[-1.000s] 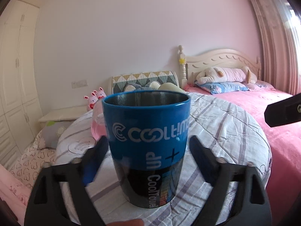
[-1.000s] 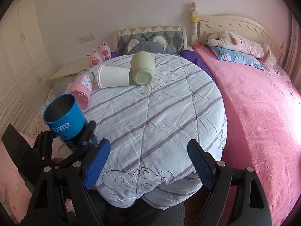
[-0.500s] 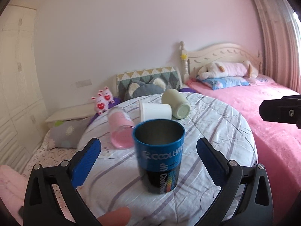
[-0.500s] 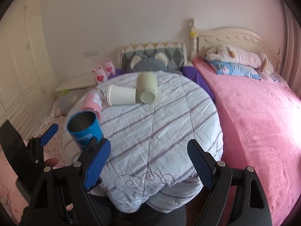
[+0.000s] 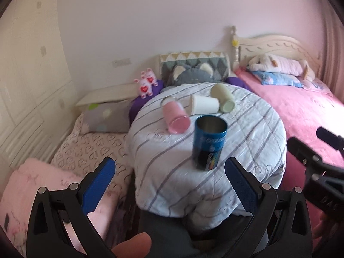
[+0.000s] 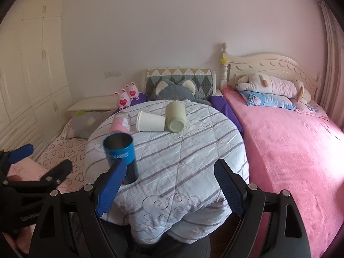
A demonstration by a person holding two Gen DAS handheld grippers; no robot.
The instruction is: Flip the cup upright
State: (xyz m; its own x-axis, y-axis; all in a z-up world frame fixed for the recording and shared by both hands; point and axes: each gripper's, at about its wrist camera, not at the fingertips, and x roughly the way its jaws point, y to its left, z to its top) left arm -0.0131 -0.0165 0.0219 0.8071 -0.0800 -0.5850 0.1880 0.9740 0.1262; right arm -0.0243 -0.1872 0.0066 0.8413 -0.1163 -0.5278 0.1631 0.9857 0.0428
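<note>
A blue metal cup stands upright, mouth up, on the round quilt-covered table; it also shows in the right wrist view. Behind it lie three cups on their sides: a pink one, a white one and a pale green one. My left gripper is open and empty, drawn back off the table's near edge. My right gripper is open and empty, above the table's front edge, to the right of the blue cup.
The table stands between a heart-patterned bed on the left and a pink bed on the right. Cushions and two small plush rabbits sit behind it. White wardrobes line the left wall.
My left gripper let go of the upright blue cup and drew back and up, away from the table. My right gripper also rose and pulled back a little.
</note>
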